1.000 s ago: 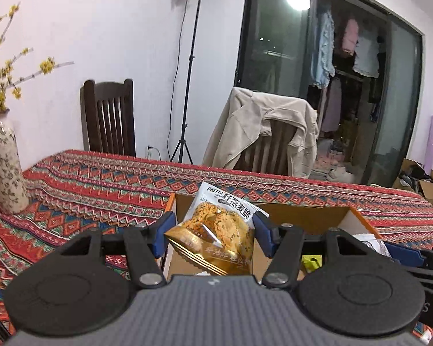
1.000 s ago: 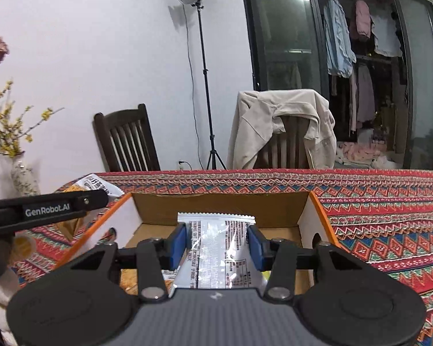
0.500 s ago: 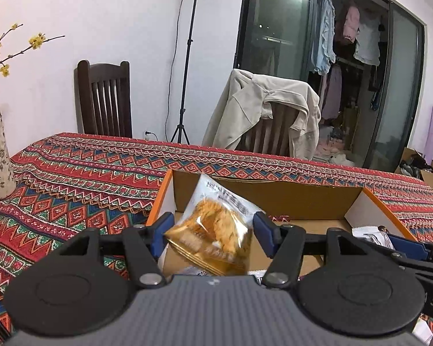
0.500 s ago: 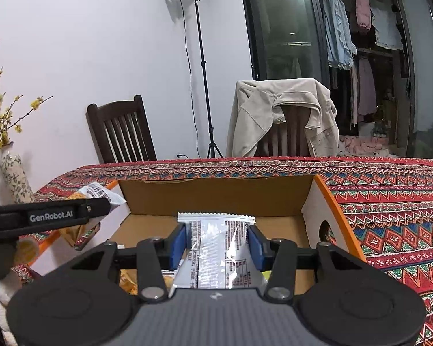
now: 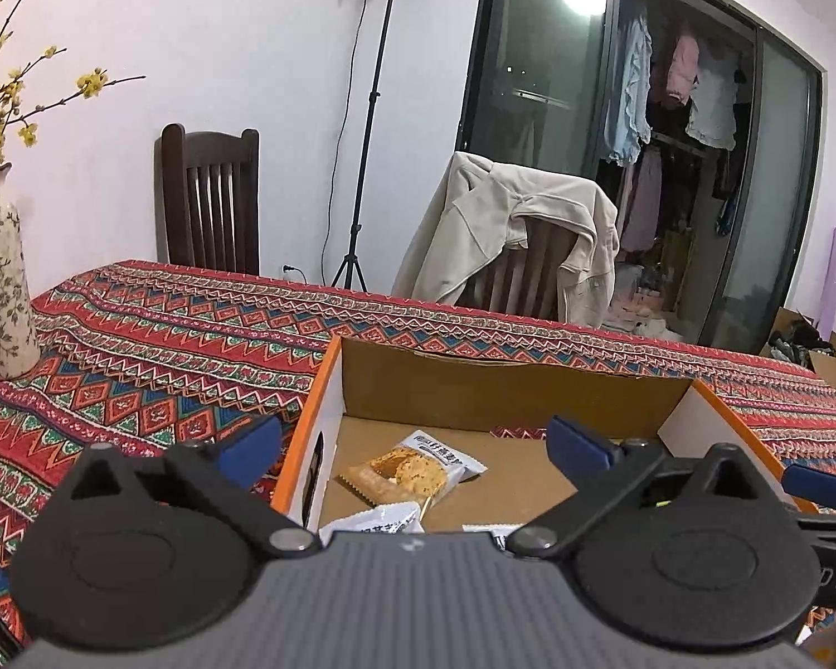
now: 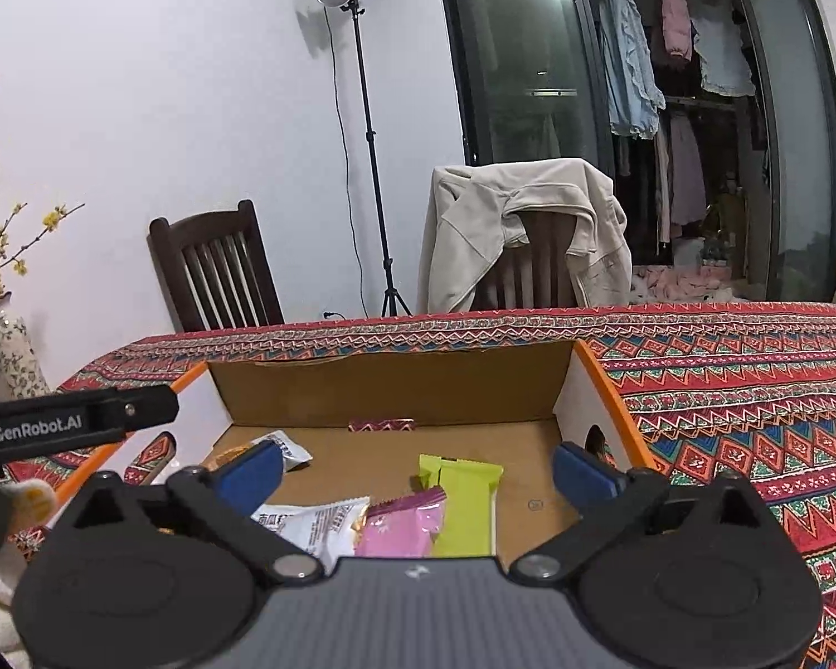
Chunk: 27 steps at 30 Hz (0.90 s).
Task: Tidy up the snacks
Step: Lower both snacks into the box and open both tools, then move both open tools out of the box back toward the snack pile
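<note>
A: Both sets of tongs hang over the box. The left tongs (image 5: 412,440) are opening, their blue pads spread wide, nothing between them. The right tongs (image 6: 418,465) are opening too, pads far apart and gripping nothing.

B: And the snacks?

A: All inside the cardboard box (image 5: 507,384). In the left view a biscuit packet (image 5: 415,471) lies flat on the box floor, near the left wall, clear of both pads. A white packet (image 5: 376,518) pokes up at the near edge, partly hidden by the tool's body.

B: What does the right view show?

A: A white packet with print (image 6: 312,524), a pink packet (image 6: 404,524) touching it, and a lime-green packet (image 6: 465,502) just beside the pink one, all lying on the box floor below the open pads. Behind the left pad another white packet's corner (image 6: 290,449) shows; the rest is hidden.

B: Where does the box sit?

A: On the worktop, covered by a red patterned cloth (image 5: 156,357). The box has orange edges and a hole in its right wall.

B: Anything further out?

A: A flowered vase (image 5: 0,284) with yellow blossoms at the worktop's left end, a dark wooden chair (image 5: 212,200), a second chair draped with a beige jacket (image 5: 507,234), a light stand (image 6: 362,139), and clothes hanging behind a glass door (image 6: 669,83).
</note>
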Motion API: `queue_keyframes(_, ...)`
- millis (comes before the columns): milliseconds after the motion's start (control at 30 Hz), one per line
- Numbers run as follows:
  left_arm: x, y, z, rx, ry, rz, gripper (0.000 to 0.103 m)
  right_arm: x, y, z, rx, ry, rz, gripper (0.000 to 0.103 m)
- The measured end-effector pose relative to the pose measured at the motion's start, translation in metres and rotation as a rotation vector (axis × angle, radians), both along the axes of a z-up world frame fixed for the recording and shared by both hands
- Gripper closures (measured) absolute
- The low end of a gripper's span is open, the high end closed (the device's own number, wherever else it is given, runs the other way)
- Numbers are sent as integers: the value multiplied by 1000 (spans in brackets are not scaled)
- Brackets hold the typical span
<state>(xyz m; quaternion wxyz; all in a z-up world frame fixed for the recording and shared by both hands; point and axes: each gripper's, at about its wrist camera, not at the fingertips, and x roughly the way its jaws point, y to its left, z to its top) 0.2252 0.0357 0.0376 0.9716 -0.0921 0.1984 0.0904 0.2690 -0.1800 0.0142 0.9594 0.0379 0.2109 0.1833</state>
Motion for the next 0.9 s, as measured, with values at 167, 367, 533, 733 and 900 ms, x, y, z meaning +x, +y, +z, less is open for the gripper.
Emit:
queue_keyframes(167, -15, -2, 12, -1, -19, 8, 0, -10, -4, 9, 12, -22, -3, 0)
queue_keyframes(367, -38, -6, 26, -10, -22, 6, 0, -29, -11, 27, 13, -42, -5, 0)
queue_keyframes(533, -63, -9, 24, -9, -29, -3, 0, -51, -18, 28, -3, -54, 4, 0)
queue_keyframes(733, -101, 1, 5, -59, -55, 18, 0, -81, -32, 14, 8, -39, 8, 0)
queue_keyframes(900, -125, 8, -11, -56, -47, 39, 0, -105, -40, 0, 6, -22, 22, 0)
